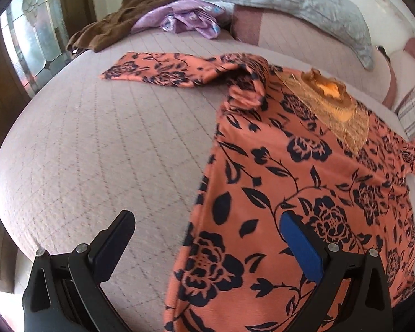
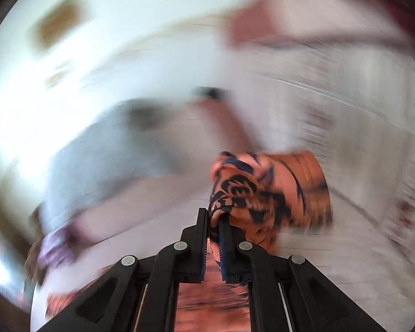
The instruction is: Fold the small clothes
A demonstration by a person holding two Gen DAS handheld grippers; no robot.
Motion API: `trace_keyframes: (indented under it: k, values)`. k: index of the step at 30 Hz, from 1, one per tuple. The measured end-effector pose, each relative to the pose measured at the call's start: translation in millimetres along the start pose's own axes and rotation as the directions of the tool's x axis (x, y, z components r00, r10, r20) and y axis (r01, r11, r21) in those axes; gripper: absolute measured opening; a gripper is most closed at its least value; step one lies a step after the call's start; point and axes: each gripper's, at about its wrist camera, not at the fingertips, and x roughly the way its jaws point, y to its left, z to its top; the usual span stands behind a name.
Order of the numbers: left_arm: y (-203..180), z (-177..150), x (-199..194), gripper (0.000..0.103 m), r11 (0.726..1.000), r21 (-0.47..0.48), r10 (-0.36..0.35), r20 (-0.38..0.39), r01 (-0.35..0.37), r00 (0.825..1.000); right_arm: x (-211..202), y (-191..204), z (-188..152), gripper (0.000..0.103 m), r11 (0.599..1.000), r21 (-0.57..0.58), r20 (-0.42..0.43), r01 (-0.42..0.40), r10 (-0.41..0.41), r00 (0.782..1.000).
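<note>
The orange floral top (image 1: pixel 304 179) lies flat on the quilted mauve bedspread (image 1: pixel 96 152), one sleeve stretched away from it toward the brown garment (image 1: pixel 119 19). The right gripper (image 2: pixel 213 215) is clamped on the top's other sleeve (image 2: pixel 271 191); the left gripper (image 1: pixel 207 229) hangs spread wide over the top's hem, holding nothing. That sleeve should probably cross the top's chest smoothly while the hem is pinned down. A grey quilted pillow (image 1: pixel 304 2) and purple cloth (image 1: pixel 185 19) lie beyond the top.
</note>
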Motion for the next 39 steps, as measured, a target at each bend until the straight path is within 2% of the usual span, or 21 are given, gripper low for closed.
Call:
trace_keyframes:
  k: [2,4,5,6,8,10,11,15,18,20,22,23,24,28,31,32,34,36,37,38,39]
  values:
    - [7,1,-3,0.103,1.0,-0.014,0.0,0.01,0.0,1.0,4,76,-28,0.008,0.984,-0.111,-0.036,-0.136,0.133,0.99]
    - [14,2,-5,0.103,0.999,-0.033,-0.001,0.018,0.002,1.0,23,121,-58,0.019,0.967,-0.135,-0.111,-0.215,0.201,0.973]
    - [18,2,-6,0.103,0.999,-0.045,-0.008,0.018,0.008,1.0,41,140,-84,0.045,0.959,-0.147,-0.195,-0.243,0.213,0.957]
    - [22,3,-6,0.103,0.998,-0.058,-0.016,0.016,0.017,1.0,61,154,-113,0.079,0.953,-0.155,-0.29,-0.261,0.209,0.934]
    - [29,6,-7,0.103,0.995,-0.09,-0.041,0.016,0.043,0.999,109,158,-176,0.079,0.951,-0.173,-0.457,-0.258,0.154,0.876]
    - [33,10,-10,0.103,0.991,-0.112,-0.072,0.032,0.076,0.997,127,141,-214,0.079,0.964,-0.151,-0.556,-0.218,0.1,0.825]
    - [33,12,-11,0.103,0.989,-0.121,-0.083,0.052,0.088,0.995,124,135,-217,0.079,0.968,-0.13,-0.553,-0.217,0.111,0.826]
    - [9,36,-6,0.103,0.978,-0.108,-0.17,0.064,0.176,0.983,87,101,-192,0.081,0.968,-0.091,-0.44,-0.235,0.173,0.881]
    - [-24,63,-6,0.103,0.949,-0.079,-0.299,0.073,0.304,0.951,65,73,-190,0.083,0.972,-0.092,-0.38,-0.216,0.166,0.91]
    - [-49,84,1,0.103,0.926,-0.075,-0.366,0.056,0.37,0.929,59,51,-209,0.083,0.972,-0.106,-0.384,-0.208,0.153,0.911]
    - [-74,103,12,0.103,0.91,-0.061,-0.409,0.035,0.411,0.912,65,37,-225,0.083,0.978,-0.07,-0.42,-0.194,0.148,0.895]
    - [-88,115,24,0.103,0.892,-0.063,-0.448,0.002,0.447,0.894,67,27,-240,0.083,0.98,-0.052,-0.427,-0.193,0.153,0.891]
    - [-97,121,34,0.103,0.882,-0.078,-0.468,-0.025,0.465,0.884,62,22,-249,0.084,0.973,-0.058,-0.386,-0.223,0.184,0.904]
    - [-121,137,93,0.1,0.879,-0.183,-0.468,-0.145,0.441,0.872,65,16,-251,0.084,0.969,-0.012,-0.375,-0.246,0.224,0.9]
    - [-121,134,133,0.082,0.864,-0.317,-0.472,-0.236,0.392,0.85,65,10,-250,0.084,0.962,0.03,-0.365,-0.27,0.262,0.893]
    - [-120,132,141,0.081,0.858,-0.347,-0.474,-0.249,0.379,0.845,65,10,-250,0.084,0.962,0.033,-0.363,-0.273,0.265,0.893]
    - [-121,133,139,0.079,0.853,-0.361,-0.472,-0.229,0.376,0.851,65,10,-250,0.084,0.962,0.031,-0.364,-0.273,0.265,0.893]
    - [-126,137,135,0.024,0.887,-0.306,-0.425,-0.246,0.346,0.871,67,9,-250,0.084,0.962,0.029,-0.363,-0.272,0.264,0.894]
    - [-127,138,137,0.007,0.907,-0.277,-0.391,-0.272,0.318,0.879,64,7,-248,0.084,0.962,0.029,-0.363,-0.272,0.264,0.894]
    - [-127,139,135,0.007,0.913,-0.265,-0.378,-0.268,0.309,0.886,67,10,-252,0.084,0.962,0.026,-0.364,-0.271,0.261,0.894]
    - [-127,141,124,0.007,0.925,-0.239,-0.35,-0.232,0.296,0.908,67,10,-252,0.084,0.963,0.025,-0.364,-0.27,0.26,0.894]
